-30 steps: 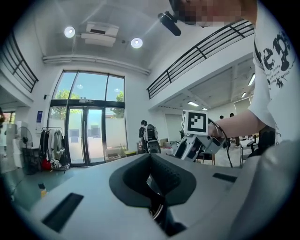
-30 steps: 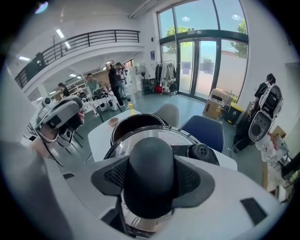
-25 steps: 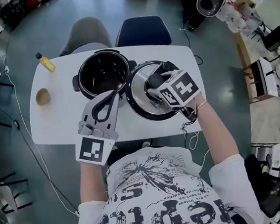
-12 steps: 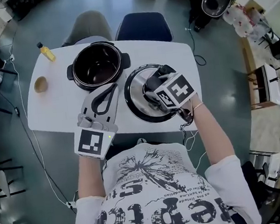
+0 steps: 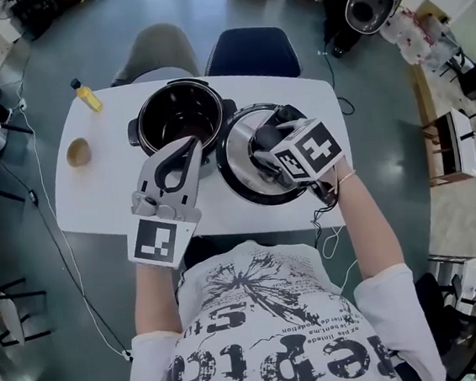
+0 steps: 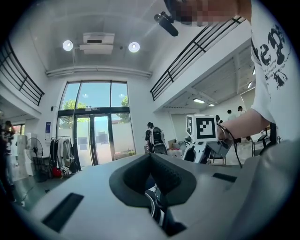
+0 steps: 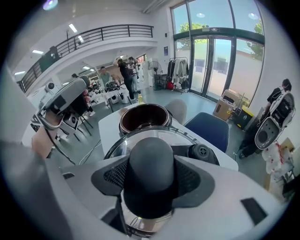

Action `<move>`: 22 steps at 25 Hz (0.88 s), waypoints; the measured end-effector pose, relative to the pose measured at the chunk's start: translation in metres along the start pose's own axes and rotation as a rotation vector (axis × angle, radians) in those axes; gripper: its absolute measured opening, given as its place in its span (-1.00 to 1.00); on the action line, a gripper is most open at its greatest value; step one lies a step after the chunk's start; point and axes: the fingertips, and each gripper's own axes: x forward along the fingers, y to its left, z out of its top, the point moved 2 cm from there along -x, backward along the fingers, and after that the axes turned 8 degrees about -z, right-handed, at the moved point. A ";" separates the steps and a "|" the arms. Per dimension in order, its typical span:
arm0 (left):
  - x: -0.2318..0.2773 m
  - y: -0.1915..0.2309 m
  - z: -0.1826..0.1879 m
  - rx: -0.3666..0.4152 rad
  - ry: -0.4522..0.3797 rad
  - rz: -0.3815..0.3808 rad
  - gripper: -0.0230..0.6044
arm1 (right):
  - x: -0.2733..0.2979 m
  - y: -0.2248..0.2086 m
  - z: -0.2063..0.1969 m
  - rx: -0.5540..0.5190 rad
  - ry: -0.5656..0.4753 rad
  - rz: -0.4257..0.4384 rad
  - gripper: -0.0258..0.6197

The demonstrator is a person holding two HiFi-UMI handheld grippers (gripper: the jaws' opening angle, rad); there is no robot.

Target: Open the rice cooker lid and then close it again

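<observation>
On a white desk, the right gripper has its fingers clamped on the black knob of the rice cooker lid. The lid is just beside the open pot, at its 3 o'clock. The left gripper, fingers together and empty, hovers at the pot's 6 o'clock.

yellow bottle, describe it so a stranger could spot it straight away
On the white table, look at the far left corner, left of the open black pot. The bottle sits there: small, yellow, dark cap. Its only neighbour is a round tan bowl, closer to the person.
</observation>
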 end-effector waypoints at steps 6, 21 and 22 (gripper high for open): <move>-0.014 0.068 -0.005 0.005 -0.007 -0.025 -0.88 | 0.022 0.019 0.068 0.014 -0.018 -0.016 -0.01; -0.066 0.217 -0.037 -0.006 0.023 -0.006 -0.88 | 0.114 0.088 0.202 0.001 -0.002 0.014 -0.01; -0.066 0.222 -0.039 -0.004 0.023 -0.010 -0.88 | 0.119 0.090 0.206 0.007 -0.001 0.018 -0.01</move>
